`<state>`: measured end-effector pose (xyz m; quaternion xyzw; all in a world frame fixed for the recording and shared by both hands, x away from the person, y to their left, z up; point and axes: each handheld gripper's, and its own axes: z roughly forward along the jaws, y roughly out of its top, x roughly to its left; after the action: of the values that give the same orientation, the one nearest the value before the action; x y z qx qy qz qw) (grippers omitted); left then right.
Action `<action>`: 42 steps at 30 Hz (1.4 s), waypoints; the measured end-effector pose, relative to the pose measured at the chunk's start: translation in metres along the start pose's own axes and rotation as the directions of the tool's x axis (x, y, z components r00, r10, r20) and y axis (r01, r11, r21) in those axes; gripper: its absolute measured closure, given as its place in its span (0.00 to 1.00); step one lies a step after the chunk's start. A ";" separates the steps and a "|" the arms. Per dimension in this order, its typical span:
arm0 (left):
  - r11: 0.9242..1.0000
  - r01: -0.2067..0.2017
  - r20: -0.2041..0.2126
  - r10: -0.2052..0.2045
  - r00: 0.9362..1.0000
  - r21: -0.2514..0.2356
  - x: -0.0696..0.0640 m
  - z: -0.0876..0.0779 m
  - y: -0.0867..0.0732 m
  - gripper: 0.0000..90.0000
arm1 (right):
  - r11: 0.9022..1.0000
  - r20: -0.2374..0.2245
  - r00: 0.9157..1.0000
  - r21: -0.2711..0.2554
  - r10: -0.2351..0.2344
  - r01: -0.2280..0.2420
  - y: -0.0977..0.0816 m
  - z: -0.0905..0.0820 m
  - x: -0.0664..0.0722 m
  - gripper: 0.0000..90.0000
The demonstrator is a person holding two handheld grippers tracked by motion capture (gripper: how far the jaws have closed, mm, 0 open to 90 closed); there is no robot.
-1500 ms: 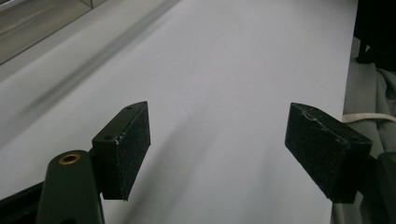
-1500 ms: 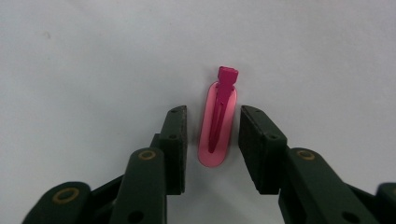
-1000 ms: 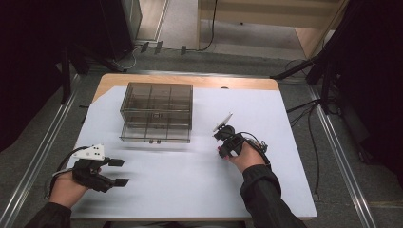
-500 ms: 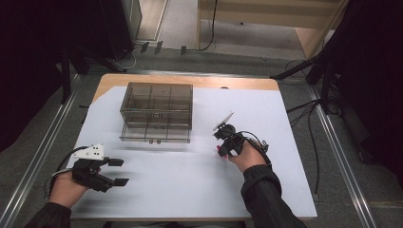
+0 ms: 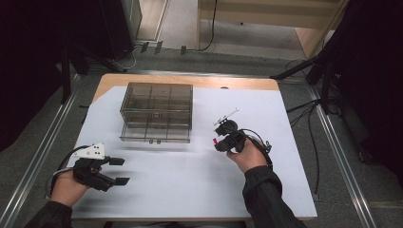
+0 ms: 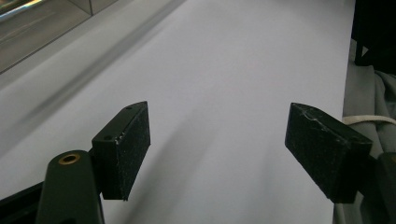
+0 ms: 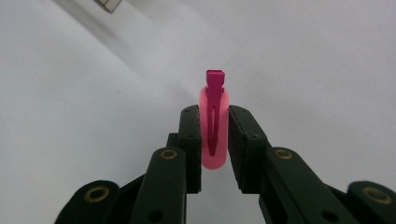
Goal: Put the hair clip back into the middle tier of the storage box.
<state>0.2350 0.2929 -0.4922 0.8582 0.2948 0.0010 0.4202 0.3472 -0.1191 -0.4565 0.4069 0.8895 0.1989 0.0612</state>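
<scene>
Pink hair clip (image 7: 214, 126) sits clamped edge-on between the right gripper (image 7: 215, 140) pads, its darker magenta tip poking out past the jaws, lifted just above the white sheet (image 5: 190, 190). In the high view the clip (image 5: 215, 141) shows as a small pink speck at the front of the right gripper (image 5: 223, 140), near the right front corner of the clear compartment box (image 5: 157, 111), not touching it.

Risks, as I judge them:
- Grip is on a thin, smooth, rounded body w/ only part of it under the pads, so it could pivot or squirt out if the hand tilts or jerks.
- If the clip is headed for the box, tip may catch a wall or divider on the way in & twist in the jaws. Can't tell which compartment is meant.
- Box looks light; a knock could slide it on the sheet.

Left gripper (image 6: 217, 144) is wide open w/ nothing between the pads, resting low at the near left of the table (image 5: 142, 80), well apart from the box, so it's not bracing anything.
</scene>
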 end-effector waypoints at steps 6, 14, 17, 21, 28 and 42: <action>1.000 -0.003 0.006 0.003 1.000 0.002 0.001 0.003 0.002 0.26 | 0.998 -0.014 1.000 -0.064 0.023 -0.024 -0.003 -0.005 -0.005 0.86; 1.000 -0.007 0.014 0.007 1.000 0.003 0.002 0.005 0.005 0.26 | 0.992 -0.025 0.999 -0.126 0.029 -0.032 -0.004 -0.009 -0.007 0.86; 1.000 -0.011 0.013 0.011 1.000 0.005 0.002 0.005 0.005 0.26 | 0.990 -0.042 0.999 -0.140 0.022 -0.028 -0.003 -0.010 -0.006 0.86; 1.000 -0.010 0.011 0.010 1.000 0.002 0.002 0.005 0.005 0.26 | 0.986 -0.065 0.998 -0.163 0.020 -0.031 -0.003 -0.011 -0.006 0.86; 1.000 -0.008 0.014 0.008 1.000 -0.017 0.000 0.003 0.005 0.26 | 0.982 -0.097 0.995 -0.187 -0.006 -0.013 -0.001 -0.009 -0.006 0.86; 1.000 0.000 -0.003 0.000 1.000 -0.010 -0.002 -0.001 0.000 0.26 | 0.976 -0.106 0.994 -0.216 -0.030 0.007 0.006 -0.009 -0.004 0.86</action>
<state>0.2332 0.2924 -0.4907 0.8562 0.2953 0.0040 0.4239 0.3516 -0.1207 -0.4456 0.3781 0.8684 0.3154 0.0584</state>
